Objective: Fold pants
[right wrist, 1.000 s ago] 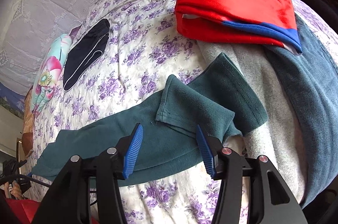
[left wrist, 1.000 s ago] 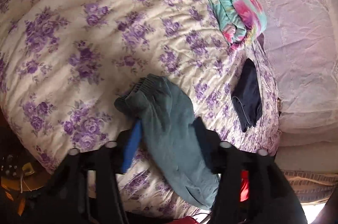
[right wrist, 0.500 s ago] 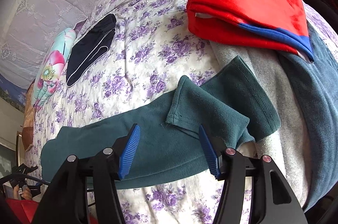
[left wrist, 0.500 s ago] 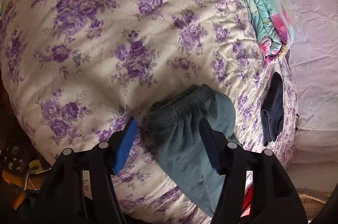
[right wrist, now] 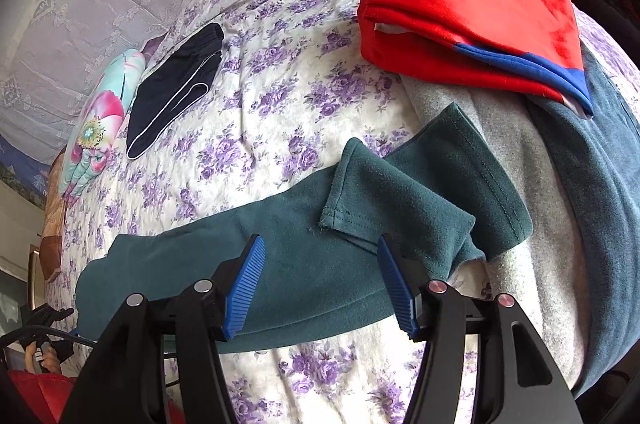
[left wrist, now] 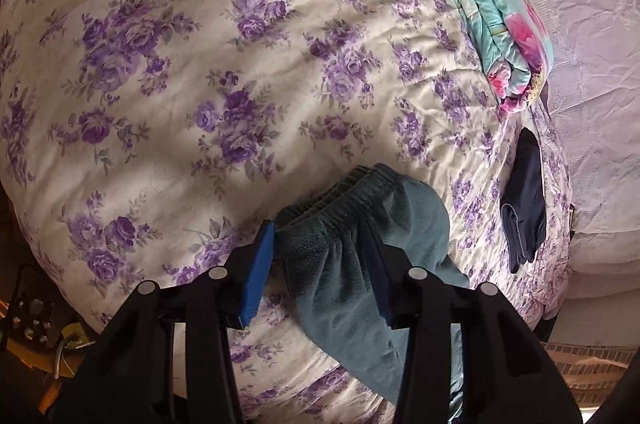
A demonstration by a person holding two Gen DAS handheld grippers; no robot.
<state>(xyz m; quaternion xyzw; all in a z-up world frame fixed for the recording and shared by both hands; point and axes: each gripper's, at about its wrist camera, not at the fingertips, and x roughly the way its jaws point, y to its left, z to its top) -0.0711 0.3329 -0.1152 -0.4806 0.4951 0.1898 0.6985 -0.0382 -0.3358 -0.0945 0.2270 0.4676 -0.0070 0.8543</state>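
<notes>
Dark teal fleece pants point(right wrist: 320, 256) lie stretched across a purple-flowered bedspread point(right wrist: 256, 128), leg cuffs point(right wrist: 460, 184) at the right, one leg end folded over. In the left wrist view the elastic waistband point(left wrist: 344, 200) bunches on the bedspread point(left wrist: 224, 64). My left gripper point(left wrist: 320, 264) is open, its fingers straddling the waistband end. My right gripper point(right wrist: 324, 280) is open, hovering over the pant legs just left of the cuffs.
A folded red-and-blue garment point(right wrist: 472, 8) lies on grey point(right wrist: 520, 264) and blue point(right wrist: 600, 184) blankets at the right. A folded navy garment point(right wrist: 176, 88) point(left wrist: 524, 200) and a floral teal quilt point(left wrist: 488, 4) point(right wrist: 96, 128) lie near the lace-covered pillows point(left wrist: 592, 44).
My left gripper has come down over the waistband, which now sits between its open fingers. My right gripper has edged slightly closer to the pant legs.
</notes>
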